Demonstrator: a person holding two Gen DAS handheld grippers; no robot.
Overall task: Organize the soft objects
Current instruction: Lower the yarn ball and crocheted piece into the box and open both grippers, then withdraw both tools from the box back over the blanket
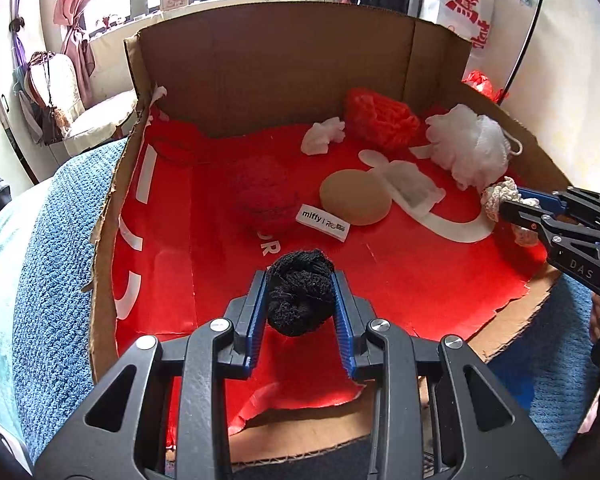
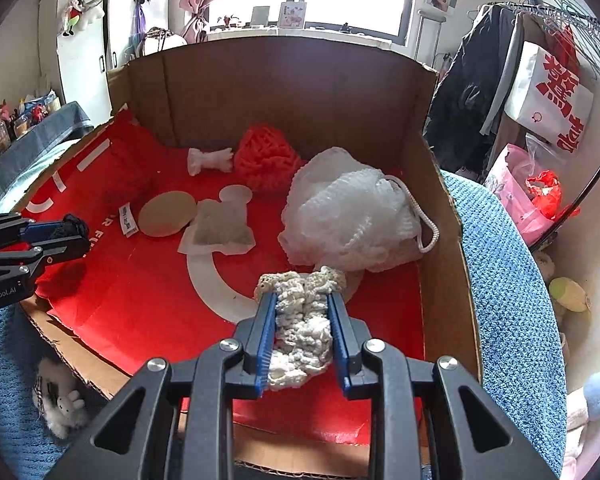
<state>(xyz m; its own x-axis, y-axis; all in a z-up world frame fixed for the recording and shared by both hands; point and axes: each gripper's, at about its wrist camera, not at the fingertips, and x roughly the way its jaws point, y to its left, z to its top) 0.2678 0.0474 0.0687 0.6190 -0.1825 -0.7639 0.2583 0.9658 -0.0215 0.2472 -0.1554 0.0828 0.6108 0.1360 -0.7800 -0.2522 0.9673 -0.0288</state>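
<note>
My left gripper [image 1: 300, 280] is shut on a black knitted wad [image 1: 300, 296], held over the near part of the cardboard box's red floor [image 1: 420, 280]. It shows at the left edge of the right wrist view as the left gripper [image 2: 70, 228]. My right gripper [image 2: 302, 300] is shut on a cream crocheted piece [image 2: 300, 328], just in front of a white mesh bath pouf [image 2: 348, 216]. In the left wrist view the right gripper [image 1: 504, 204] comes in from the right with the cream piece [image 1: 496, 196].
On the red floor lie a dark red yarn ball [image 1: 260, 196], a tan round sponge [image 1: 354, 196], a tea-bag-like sachet [image 1: 414, 192], a white crumpled wad [image 1: 324, 134] and an orange-red knit bundle [image 1: 380, 118]. Tall cardboard walls [image 1: 280, 68] stand behind; blue textured cloth [image 1: 60, 260] surrounds the box.
</note>
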